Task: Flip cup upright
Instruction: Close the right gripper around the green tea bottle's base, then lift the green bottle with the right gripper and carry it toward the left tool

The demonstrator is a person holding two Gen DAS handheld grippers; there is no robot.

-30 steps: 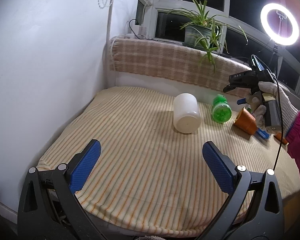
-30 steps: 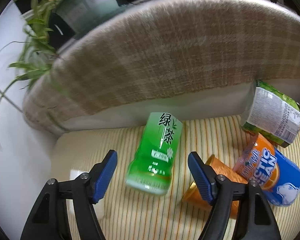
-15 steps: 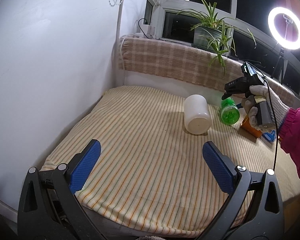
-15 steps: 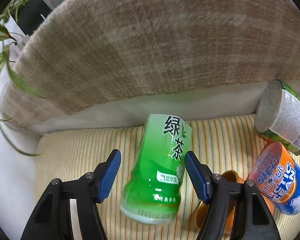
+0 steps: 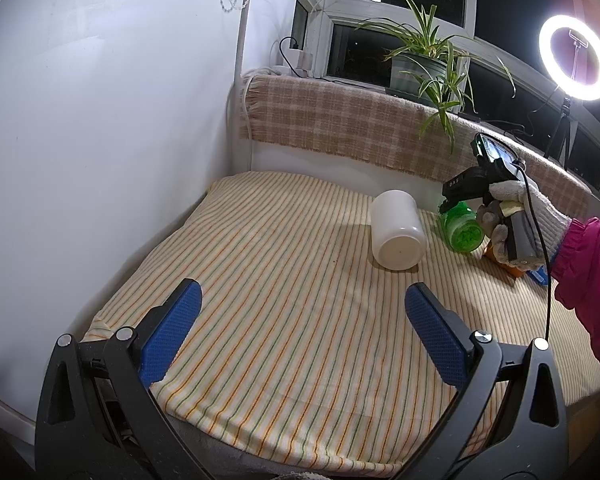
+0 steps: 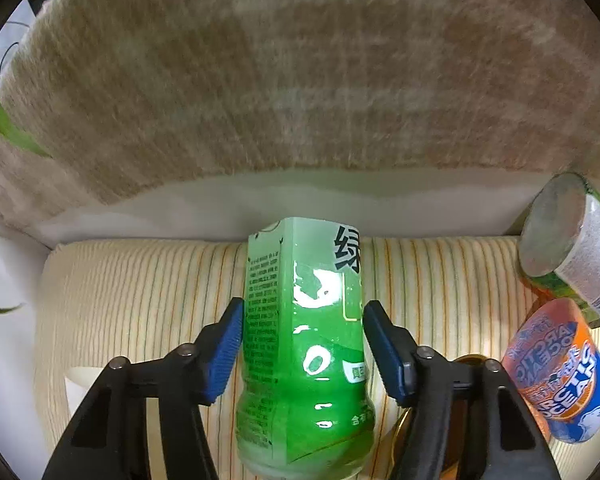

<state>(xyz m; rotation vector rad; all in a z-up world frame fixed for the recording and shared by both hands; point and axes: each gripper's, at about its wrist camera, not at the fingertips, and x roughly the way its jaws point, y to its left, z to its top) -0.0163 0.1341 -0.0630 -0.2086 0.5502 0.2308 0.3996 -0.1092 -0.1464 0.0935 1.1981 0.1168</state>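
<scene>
**Right Gripper Bracketing Green Cup — Grasp Not Yet Confirmed**

While the green cup (image 6: 304, 344) lies on its side on the striped cloth (image 5: 280, 280), the right gripper (image 6: 303, 346) sits astride it, one blue pad to each flank of the labelled body. The pads appear to touch or nearly touch the plastic; whether they actually press it cannot be told from the wrist view. In the left wrist view the cup (image 5: 462, 230) lies near the back of the bed, just beside the white cup (image 5: 396, 236), which is also on its side.

The left gripper (image 5: 300, 332) hovers well apart from both, jaws spread wide and holding nothing.

Judged step: securing the grip before the turn. To do it well:

- Close squarely on the mid-body, not the narrower waist — the glossy sleeve looks slippery.
- Squeeze lightly; thin plastic would likely dent.
- Lift clear of the cloth before rotating, so the rim does not drag.
- Mind the orange cup (image 6: 564, 372) and the grey-labelled cup (image 6: 572, 240) close on the right, and the checked bolster (image 6: 300, 80) behind.
</scene>
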